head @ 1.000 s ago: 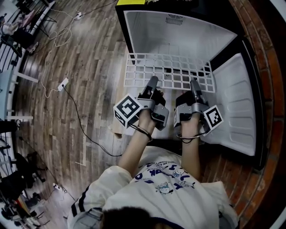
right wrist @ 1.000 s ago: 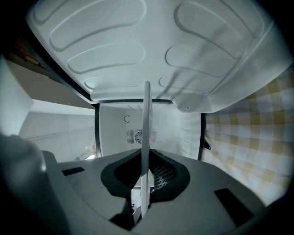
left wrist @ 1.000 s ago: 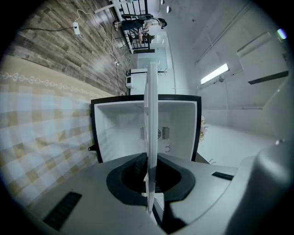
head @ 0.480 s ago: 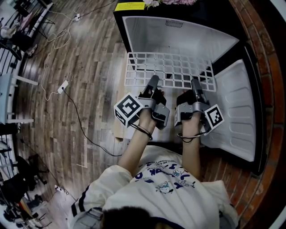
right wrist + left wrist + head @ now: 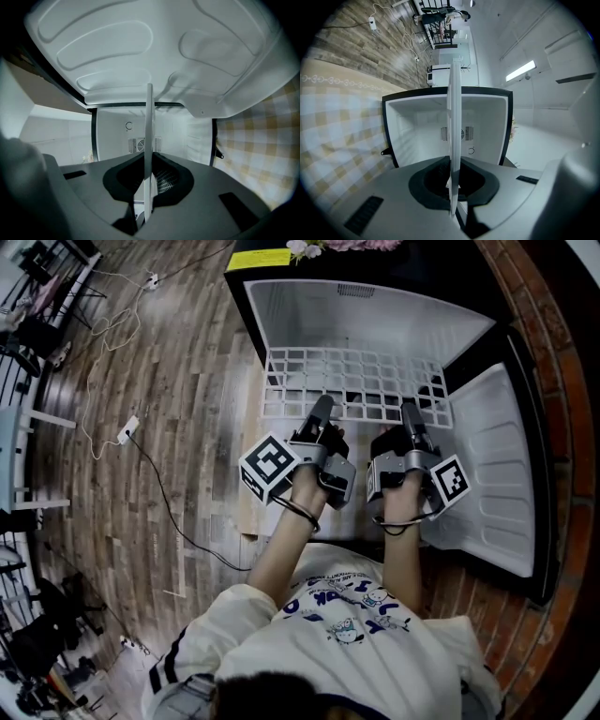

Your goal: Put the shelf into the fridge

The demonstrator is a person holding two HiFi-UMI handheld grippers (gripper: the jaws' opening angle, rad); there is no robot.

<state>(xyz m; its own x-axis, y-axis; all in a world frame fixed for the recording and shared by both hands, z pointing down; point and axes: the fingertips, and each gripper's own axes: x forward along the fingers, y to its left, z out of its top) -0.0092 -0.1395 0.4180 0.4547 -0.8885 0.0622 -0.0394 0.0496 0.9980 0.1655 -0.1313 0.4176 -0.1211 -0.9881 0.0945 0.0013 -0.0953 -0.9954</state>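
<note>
The white wire shelf (image 5: 356, 382) lies flat in front of the open fridge (image 5: 366, 315), its far edge at the mouth of the white cabinet. My left gripper (image 5: 322, 414) is shut on the shelf's near edge toward the left. My right gripper (image 5: 410, 418) is shut on the same edge toward the right. In the left gripper view the shelf (image 5: 453, 117) shows edge-on as a thin white strip pinched in the left gripper (image 5: 452, 187), with the fridge (image 5: 417, 126) beyond. The right gripper view shows the same shelf (image 5: 148, 136) clamped in the right gripper (image 5: 147, 187).
The fridge door (image 5: 487, 474) stands open at the right, its liner (image 5: 140, 51) close to my right gripper. Brick surface (image 5: 562, 352) lies beyond it. A checked mat (image 5: 337, 140) covers the floor by the fridge. Cables and a power strip (image 5: 129, 427) lie on the wood floor at left.
Both grippers have carried the shelf a little further toward the fridge; its far edge now reaches deeper into the opening. Both stay shut on it.
</note>
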